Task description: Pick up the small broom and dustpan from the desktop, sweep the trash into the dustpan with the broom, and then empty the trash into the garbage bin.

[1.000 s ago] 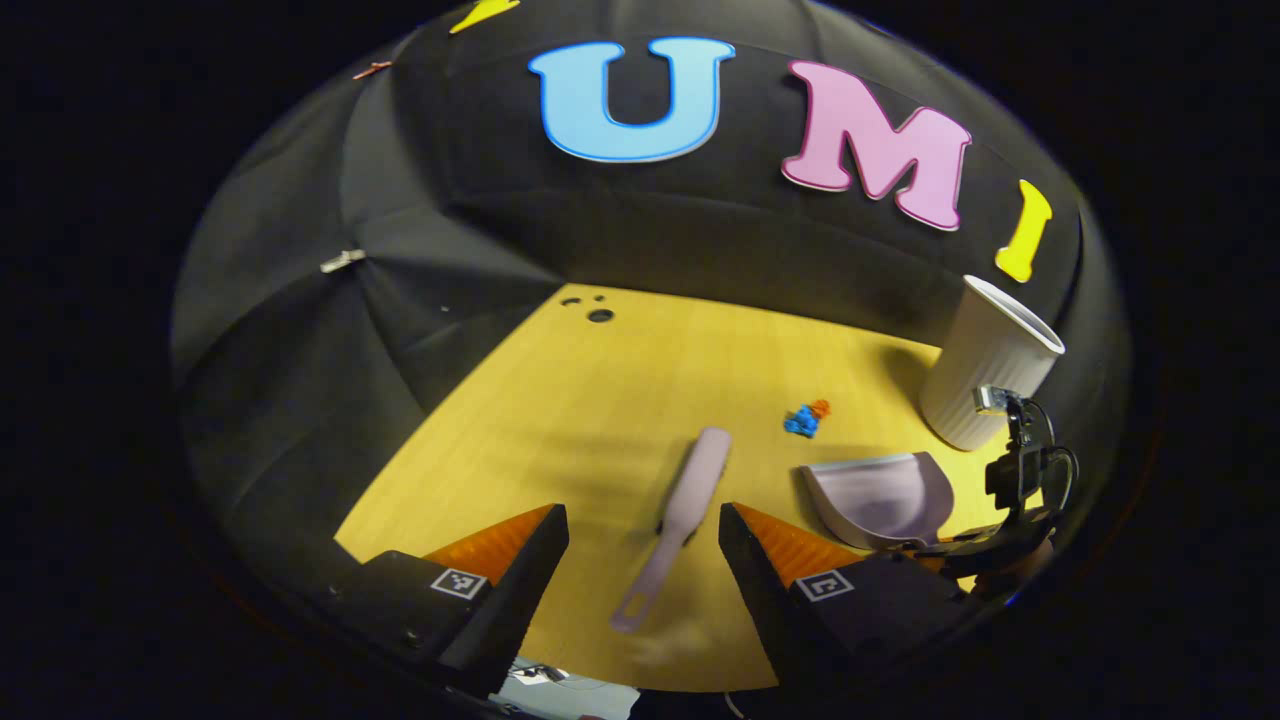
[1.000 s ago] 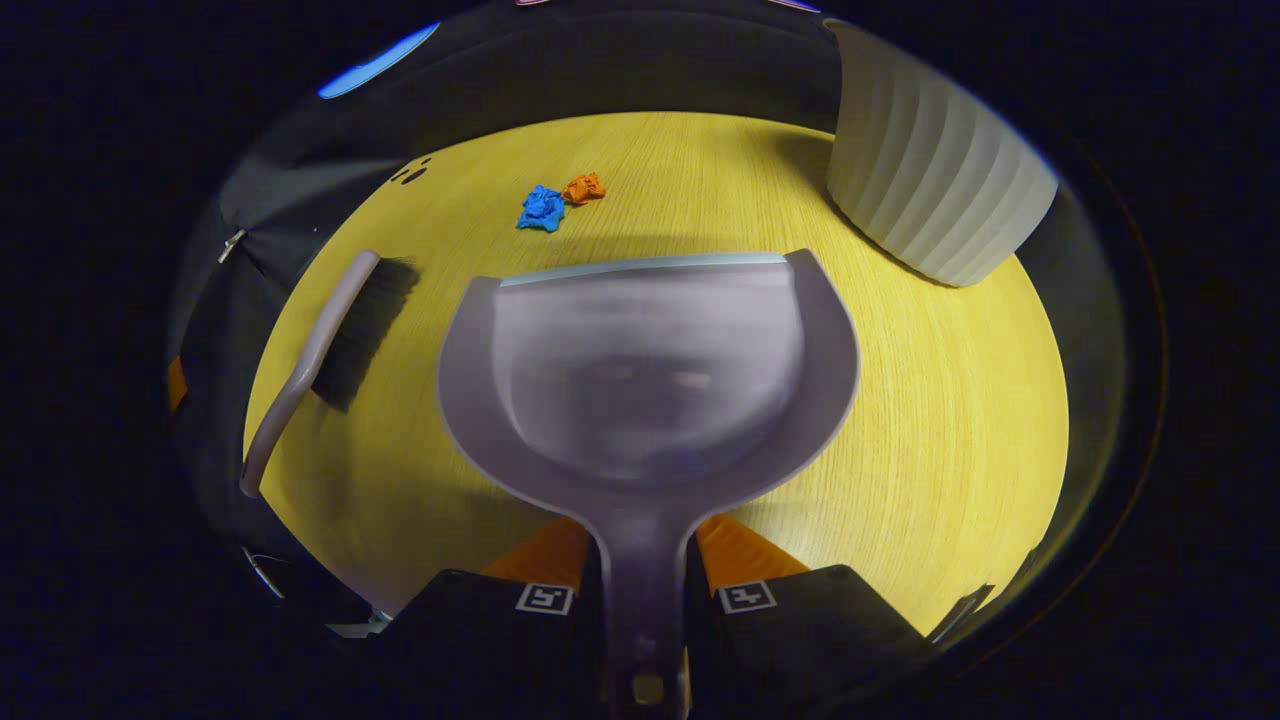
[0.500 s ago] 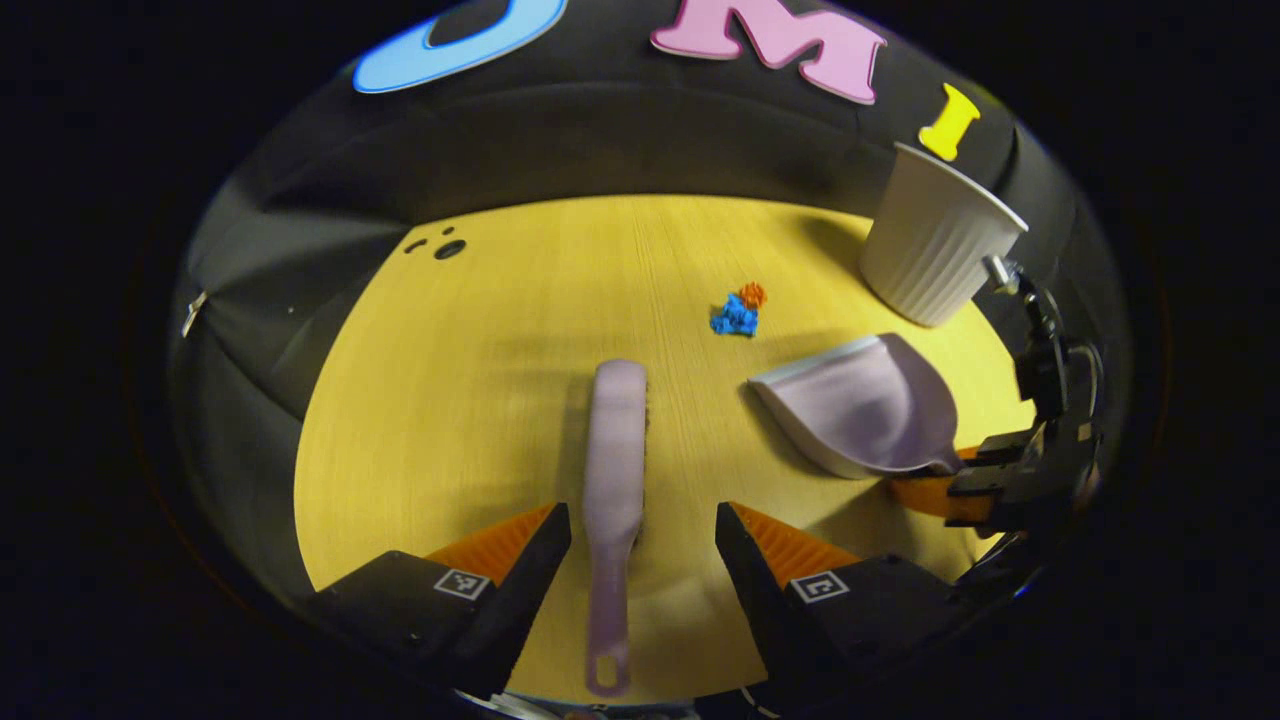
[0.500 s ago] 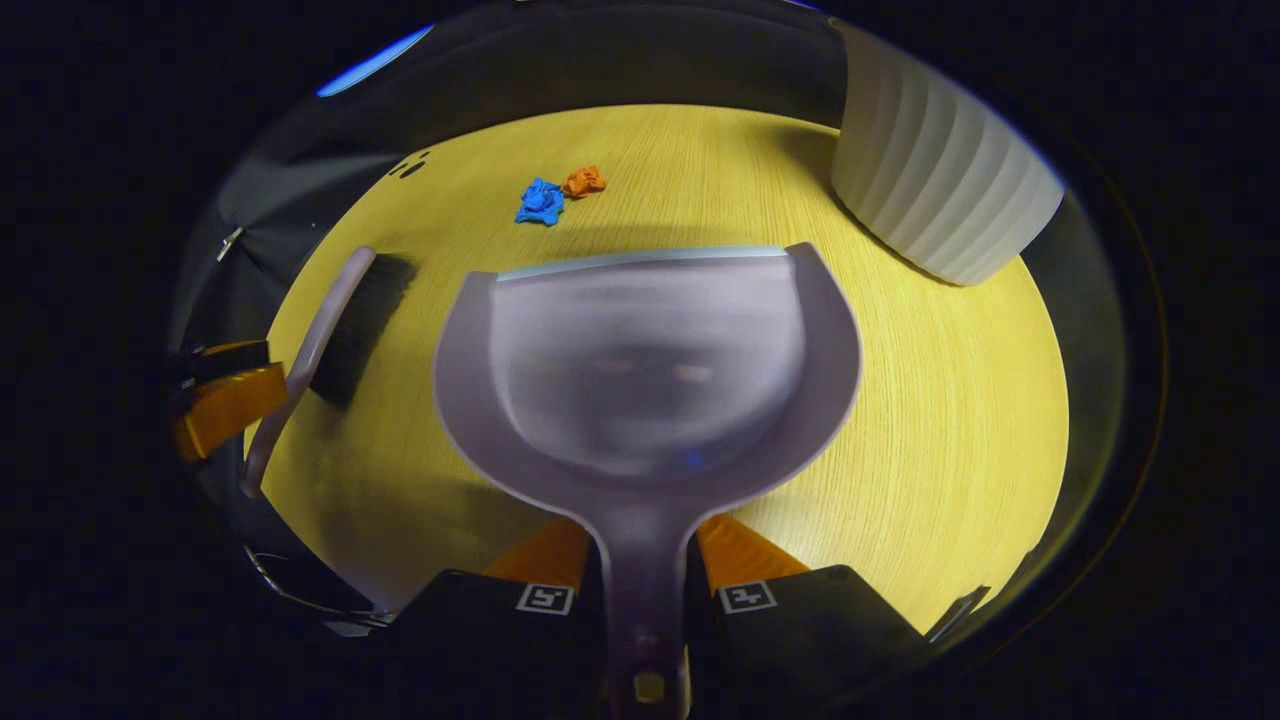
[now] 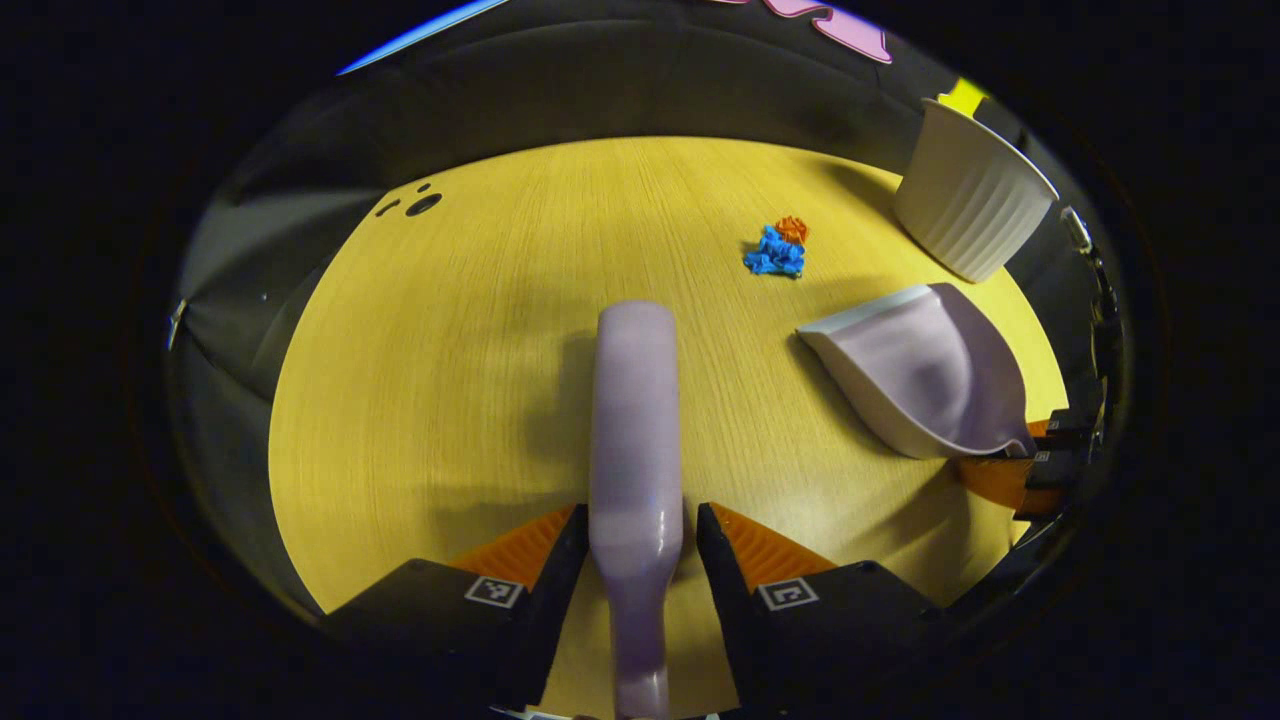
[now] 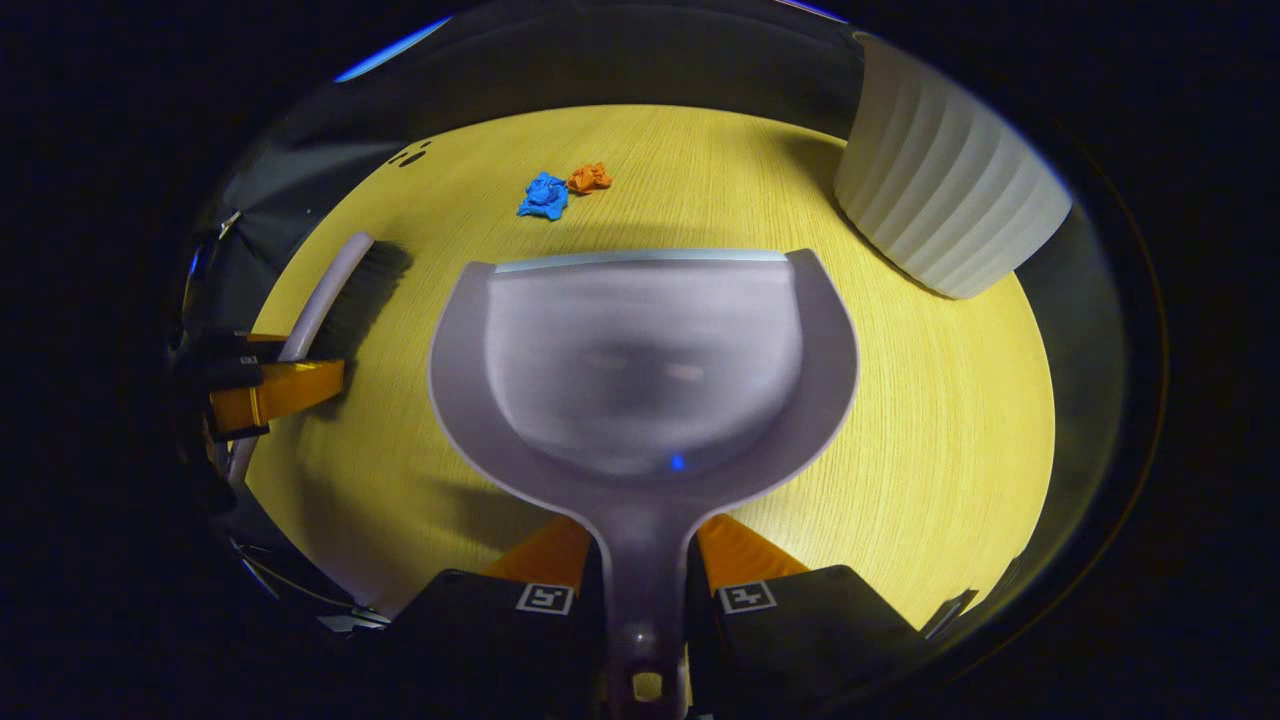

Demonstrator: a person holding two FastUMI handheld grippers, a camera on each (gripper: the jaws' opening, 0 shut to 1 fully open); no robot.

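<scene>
Closer now, left hand-held gripper (image 5: 636,545) straddles the broom (image 5: 636,420) handle.

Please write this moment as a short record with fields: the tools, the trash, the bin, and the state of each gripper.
broom: lilac plastic hand broom, handle between the left gripper fingers, bristles on the yellow wooden desktop
dustpan: lilac plastic dustpan, handle clamped by the right gripper
trash: crumpled blue paper scrap touching crumpled orange paper scrap, beyond the dustpan's front edge
bin: white ribbed garbage bin, upright, far right
sweeping: not yet started
</scene>
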